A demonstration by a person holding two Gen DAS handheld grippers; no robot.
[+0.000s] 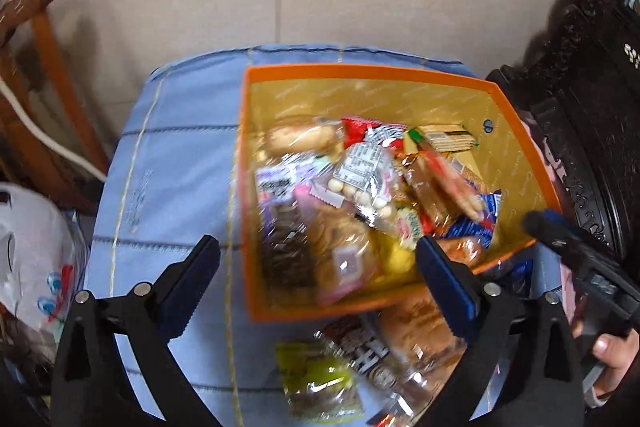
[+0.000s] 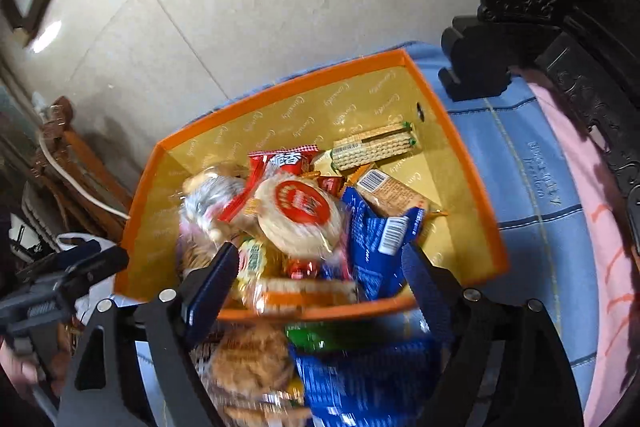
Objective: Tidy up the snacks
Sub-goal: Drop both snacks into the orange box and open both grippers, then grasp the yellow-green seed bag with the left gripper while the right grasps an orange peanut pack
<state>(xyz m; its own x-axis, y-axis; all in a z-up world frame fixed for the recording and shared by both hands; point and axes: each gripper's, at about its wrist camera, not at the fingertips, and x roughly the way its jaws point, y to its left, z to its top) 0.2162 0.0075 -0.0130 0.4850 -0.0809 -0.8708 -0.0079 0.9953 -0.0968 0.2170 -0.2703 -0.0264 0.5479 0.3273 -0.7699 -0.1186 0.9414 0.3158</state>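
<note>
Left wrist view: left hand-held gripper (image 1: 318, 279) released, over orange box (image 1: 360, 70) piled with snacks (image 1: 360, 187) on blue-clothed worktop (image 1: 168, 163). Right hand-held gripper (image 2: 316, 279) likewise released. Loose packets (image 1: 360, 355) near; best approached low, gripped by crimped edge, not contents.

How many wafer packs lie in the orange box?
1 that shows. The wafer pack lies at the far end of the orange box, near its right wall, apart from the snack pile. Others may be buried under the pile.
</note>
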